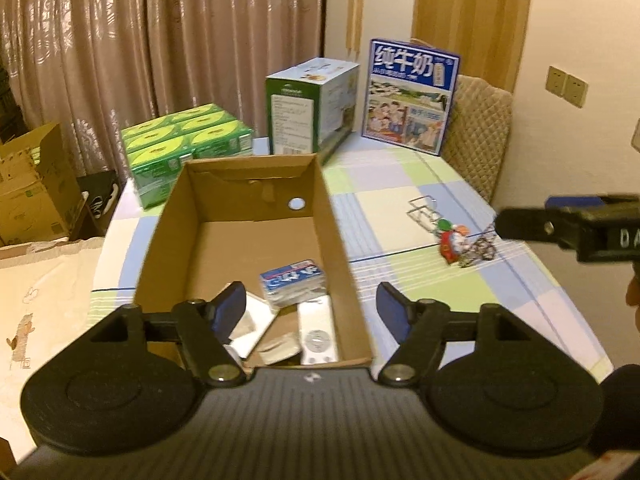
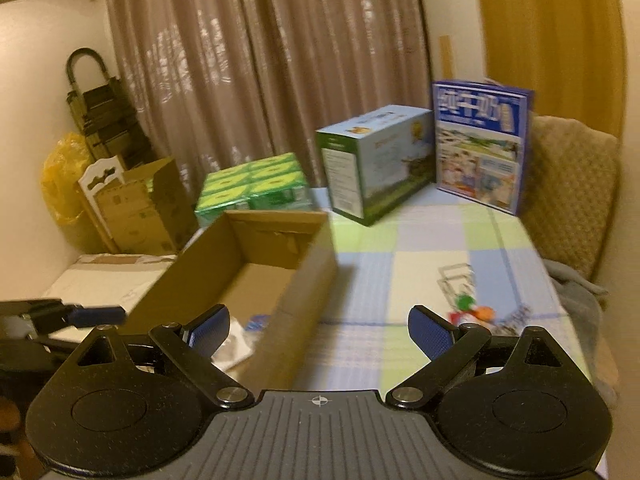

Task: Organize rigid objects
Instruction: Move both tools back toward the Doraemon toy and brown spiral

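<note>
Left wrist view: keychain cluster (image 1: 460,242) — small, light, rigid charms on loose rings — lies on worktop (image 1: 400,200), right of cardboard box (image 1: 256,184). Probably best pinched by red charm. Left tongs (image 1: 310,306) and right tongs (image 2: 318,330) apart, empty.

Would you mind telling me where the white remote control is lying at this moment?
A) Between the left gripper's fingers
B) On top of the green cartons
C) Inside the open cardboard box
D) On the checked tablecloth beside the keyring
C: in the left wrist view the white remote control lies on the floor of the open cardboard box, near its front right corner, beside a small blue-and-white packet.
</note>
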Demonstrator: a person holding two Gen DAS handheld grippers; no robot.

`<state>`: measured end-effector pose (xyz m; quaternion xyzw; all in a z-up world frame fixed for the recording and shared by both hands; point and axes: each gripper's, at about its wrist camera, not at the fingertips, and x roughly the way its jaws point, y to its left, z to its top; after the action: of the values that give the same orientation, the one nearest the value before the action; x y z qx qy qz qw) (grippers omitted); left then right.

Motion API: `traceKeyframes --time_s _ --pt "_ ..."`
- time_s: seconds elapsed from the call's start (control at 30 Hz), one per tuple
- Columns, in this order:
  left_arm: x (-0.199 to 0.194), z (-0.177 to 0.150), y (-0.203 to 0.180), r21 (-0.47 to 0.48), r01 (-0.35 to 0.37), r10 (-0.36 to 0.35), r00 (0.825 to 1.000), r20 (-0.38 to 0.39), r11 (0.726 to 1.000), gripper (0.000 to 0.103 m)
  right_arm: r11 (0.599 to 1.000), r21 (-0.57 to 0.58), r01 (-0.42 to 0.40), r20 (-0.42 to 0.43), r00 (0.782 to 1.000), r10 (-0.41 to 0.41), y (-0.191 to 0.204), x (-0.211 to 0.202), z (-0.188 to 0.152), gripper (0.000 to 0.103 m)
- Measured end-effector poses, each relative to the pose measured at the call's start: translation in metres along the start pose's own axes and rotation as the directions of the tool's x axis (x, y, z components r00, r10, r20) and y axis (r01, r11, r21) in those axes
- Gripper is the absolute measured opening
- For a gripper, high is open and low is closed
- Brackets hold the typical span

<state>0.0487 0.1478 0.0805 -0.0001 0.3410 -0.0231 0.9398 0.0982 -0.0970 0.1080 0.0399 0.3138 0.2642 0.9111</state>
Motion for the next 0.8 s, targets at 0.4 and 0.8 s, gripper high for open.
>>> traceKeyframes --time_s 0.4,0.8 --pt "0.003 -0.011 -0.073 0.036 0.107 -0.108 0.994 0.01 0.994 0.085 0.98 0.053 0.194 0.023 0.98 -0.195 -0.077 -0.069 -0.058 0.093" --pt "0.052 -0.01 -0.13 0.084 0.157 -0.153 0.987 -0.054 0.984 0.087 0.961 0.112 0.251 0.003 0.967 -0.253 -0.137 -0.081 -0.073 0.093"
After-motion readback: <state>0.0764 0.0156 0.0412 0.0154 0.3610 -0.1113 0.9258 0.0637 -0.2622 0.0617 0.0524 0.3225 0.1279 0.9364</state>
